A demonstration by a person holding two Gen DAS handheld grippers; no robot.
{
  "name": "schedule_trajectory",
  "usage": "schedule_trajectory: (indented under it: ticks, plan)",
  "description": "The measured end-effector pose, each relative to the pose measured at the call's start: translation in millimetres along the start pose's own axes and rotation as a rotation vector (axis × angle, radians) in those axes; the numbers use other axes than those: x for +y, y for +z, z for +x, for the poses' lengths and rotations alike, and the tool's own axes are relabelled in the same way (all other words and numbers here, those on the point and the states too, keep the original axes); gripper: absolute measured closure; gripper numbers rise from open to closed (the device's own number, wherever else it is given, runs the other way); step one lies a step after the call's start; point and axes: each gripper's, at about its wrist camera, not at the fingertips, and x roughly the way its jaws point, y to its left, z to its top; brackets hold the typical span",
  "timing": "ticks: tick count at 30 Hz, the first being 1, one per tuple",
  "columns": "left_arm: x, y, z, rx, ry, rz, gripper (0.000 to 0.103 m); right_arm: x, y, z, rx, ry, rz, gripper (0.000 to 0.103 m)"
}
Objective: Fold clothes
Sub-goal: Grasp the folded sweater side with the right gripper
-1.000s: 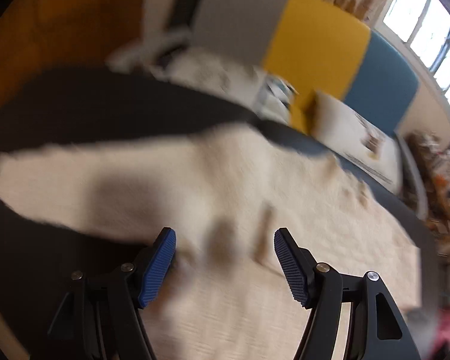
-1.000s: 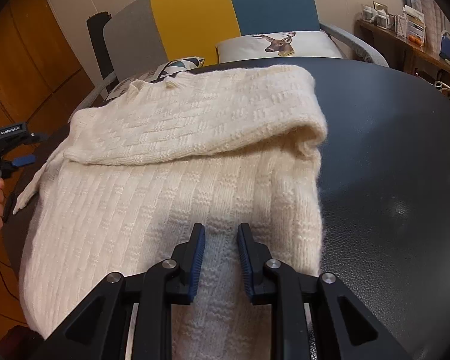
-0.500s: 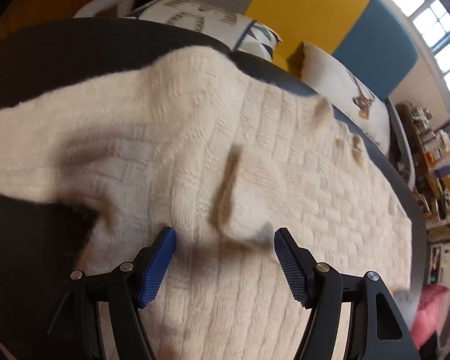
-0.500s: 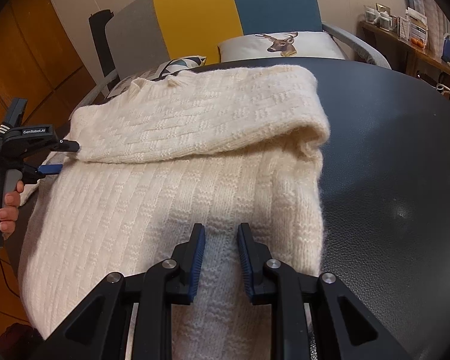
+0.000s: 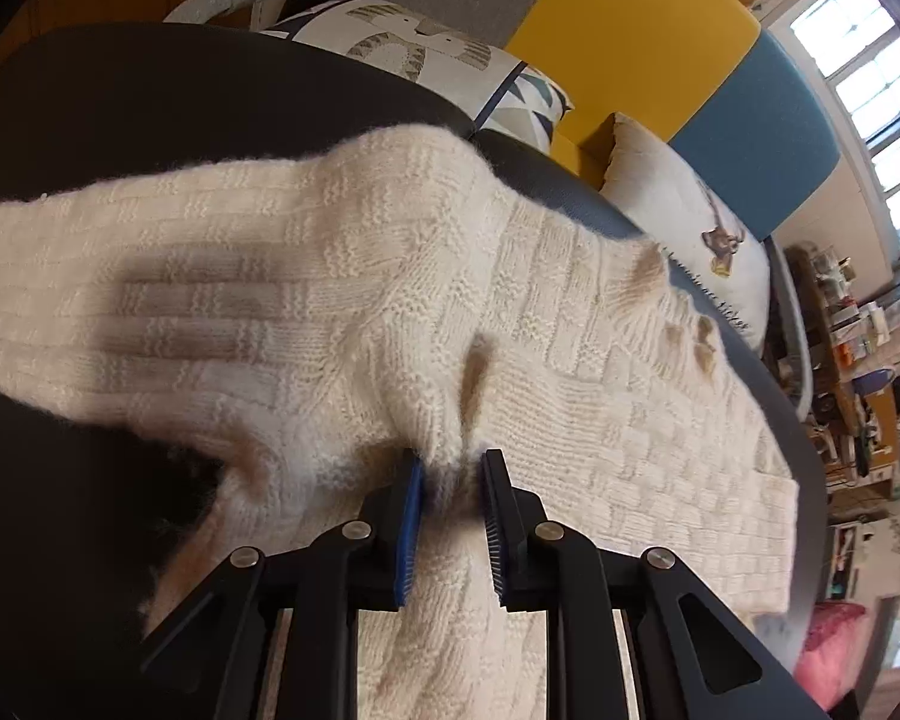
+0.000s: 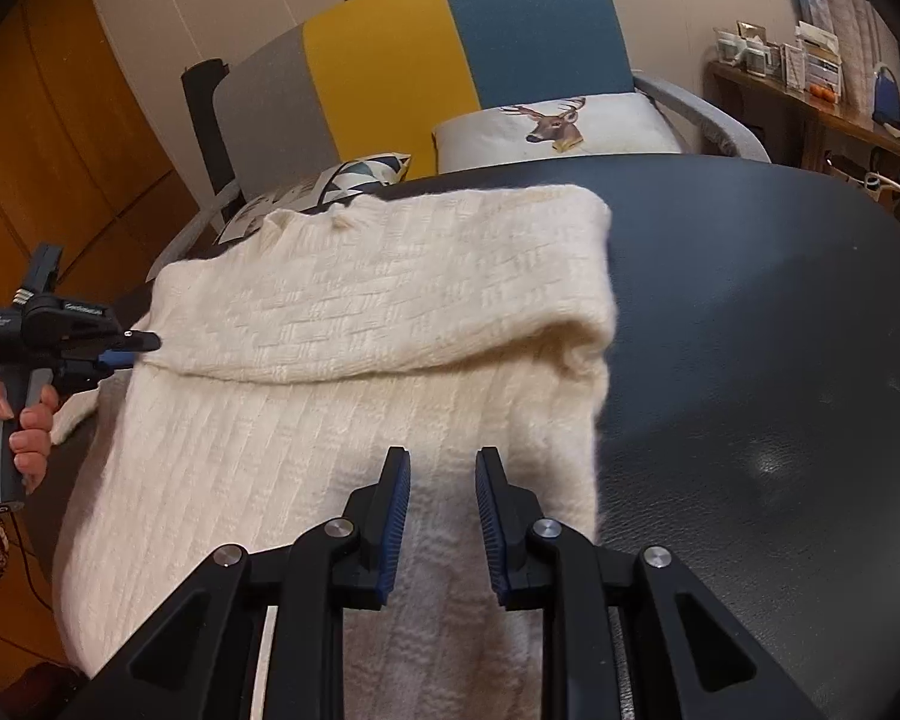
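Left gripper (image 5: 450, 480) pinches sweater (image 5: 570, 372) fold at its left edge; right gripper (image 6: 441, 480) nearly closed over hem; bare table (image 6: 780, 360) right.

Landmark: sweater (image 6: 354, 360) on the dark table (image 6: 780, 360). Right of the sweater the tabletop is bare leather out to its rim; my right gripper (image 6: 441, 501) has open passage there. Behind the sweater, just past the table edge, the deer cushion (image 6: 558, 126) and patterned cushion (image 5: 426, 54) block the way. At the sweater's left edge my left gripper (image 6: 135, 348) occupies the gap.
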Motion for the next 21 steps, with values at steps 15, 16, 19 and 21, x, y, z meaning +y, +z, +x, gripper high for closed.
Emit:
schedule_trajectory:
  ticks: [15, 16, 19, 21]
  plan:
    - [14, 8, -16, 0.013, -0.065, 0.034, 0.098, -28, 39, 39, 0.016, -0.136, 0.021, 0.095]
    - [14, 7, -15, 0.025, -0.067, 0.039, 0.095, -29, 39, 39, 0.016, -0.132, 0.027, 0.095]
    - [15, 6, -11, 0.057, -0.081, 0.04, 0.074, -29, 37, 40, 0.021, -0.123, 0.035, 0.095]
    - [14, 5, -14, 0.055, -0.12, 0.019, 0.066, -29, 36, 42, 0.026, -0.118, 0.037, 0.095]
